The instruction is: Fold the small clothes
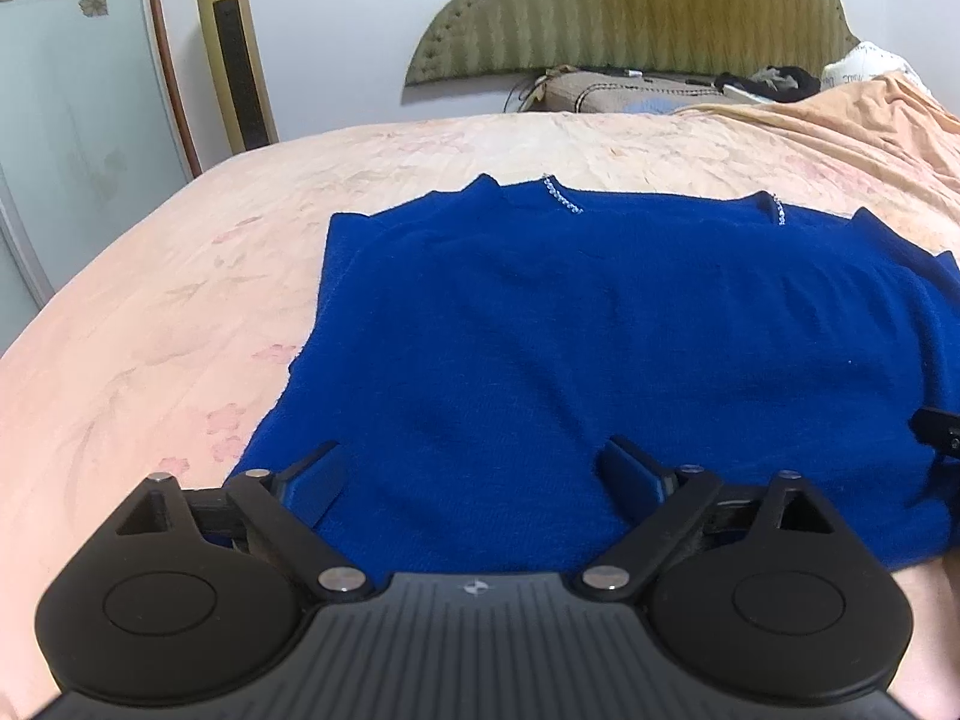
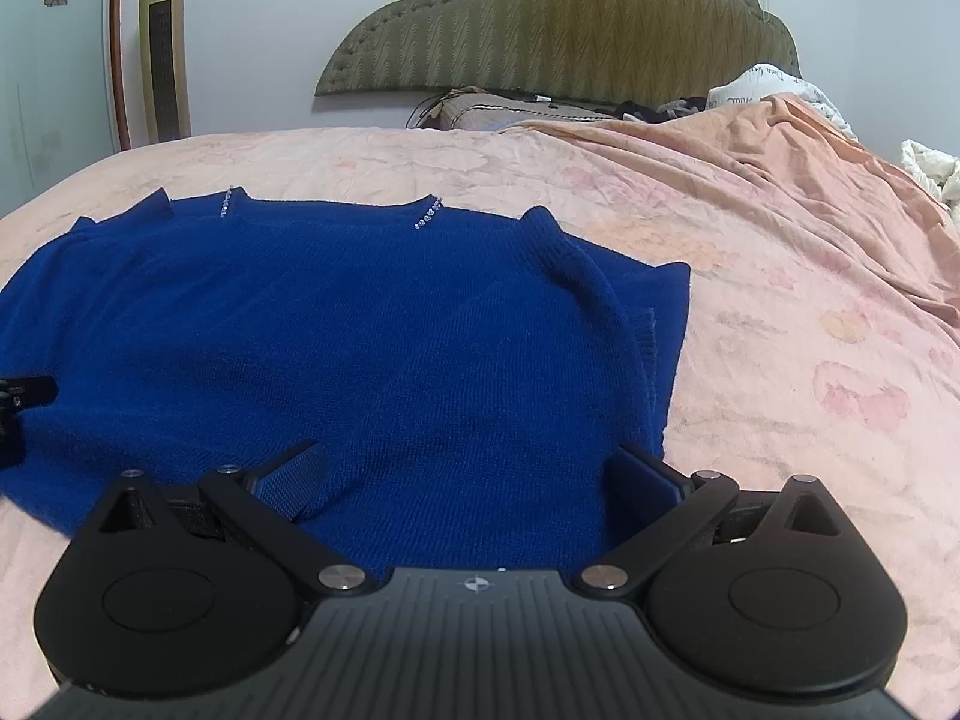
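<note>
Left wrist view, blue sweater (image 1: 600, 348) flat on bed (image 1: 150, 300), left gripper (image 1: 474, 480) wide, right gripper (image 2: 468, 480) wide, perhaps touching hem.

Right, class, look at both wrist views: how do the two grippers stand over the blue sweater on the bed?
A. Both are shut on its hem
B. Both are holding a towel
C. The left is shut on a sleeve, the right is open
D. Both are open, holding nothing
D: the left gripper and the right gripper both have their jaws spread wide over the near edge of the blue sweater, with no cloth pinched between them.
</note>
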Available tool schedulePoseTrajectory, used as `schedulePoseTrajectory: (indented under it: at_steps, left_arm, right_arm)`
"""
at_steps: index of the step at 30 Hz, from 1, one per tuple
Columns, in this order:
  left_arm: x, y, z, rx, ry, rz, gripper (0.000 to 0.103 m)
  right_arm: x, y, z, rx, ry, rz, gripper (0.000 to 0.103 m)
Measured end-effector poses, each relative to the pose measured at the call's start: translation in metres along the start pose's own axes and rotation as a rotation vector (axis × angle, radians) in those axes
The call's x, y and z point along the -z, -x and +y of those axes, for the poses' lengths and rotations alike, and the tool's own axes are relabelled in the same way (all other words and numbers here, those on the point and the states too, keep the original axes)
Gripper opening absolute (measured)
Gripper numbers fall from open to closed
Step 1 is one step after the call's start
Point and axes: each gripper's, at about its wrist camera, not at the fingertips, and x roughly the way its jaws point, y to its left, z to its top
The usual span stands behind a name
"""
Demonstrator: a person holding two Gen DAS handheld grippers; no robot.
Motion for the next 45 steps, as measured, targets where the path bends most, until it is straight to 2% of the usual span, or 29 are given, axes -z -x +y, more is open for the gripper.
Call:
schedulePoseTrajectory:
  at_steps: [6,13,18,22,26,33,38,42,45]
  left_arm:
    - [0.007,0.000,0.003,-0.002,0.023,-0.035,0.098]
    - [0.007,-0.001,0.006,0.017,0.044,-0.035,0.099]
    - [-0.004,0.010,0.012,0.038,-0.015,-0.014,0.099]
    - [-0.023,0.018,0.037,0.023,-0.021,-0.057,0.099]
    - [-0.047,0.000,0.067,0.013,-0.002,-0.005,0.099]
    - [-0.071,-0.035,0.102,0.129,0.066,0.056,0.099]
    - [-0.076,-0.049,0.106,0.194,0.078,0.047,0.099]
    - [-0.080,-0.070,0.106,0.275,0.101,0.107,0.099]
    - [-0.085,-0.088,0.111,0.351,0.143,0.175,0.099]
  right_arm:
    - [0.000,0.000,0.002,-0.001,-0.004,0.004,0.103]
    - [-0.001,0.000,0.003,0.000,-0.002,0.005,0.103]
    - [-0.003,0.003,0.007,0.019,-0.006,0.018,0.101]
    - [-0.009,0.023,0.025,0.027,0.032,-0.043,0.102]
    - [-0.013,0.047,0.065,-0.002,0.170,-0.128,0.102]
    - [0.005,0.064,0.137,-0.118,0.383,-0.165,0.102]
    - [0.018,0.068,0.172,-0.132,0.484,-0.178,0.102]
    - [0.024,0.071,0.195,-0.179,0.528,-0.174,0.102]
    - [0.032,0.069,0.218,-0.160,0.622,-0.202,0.102]
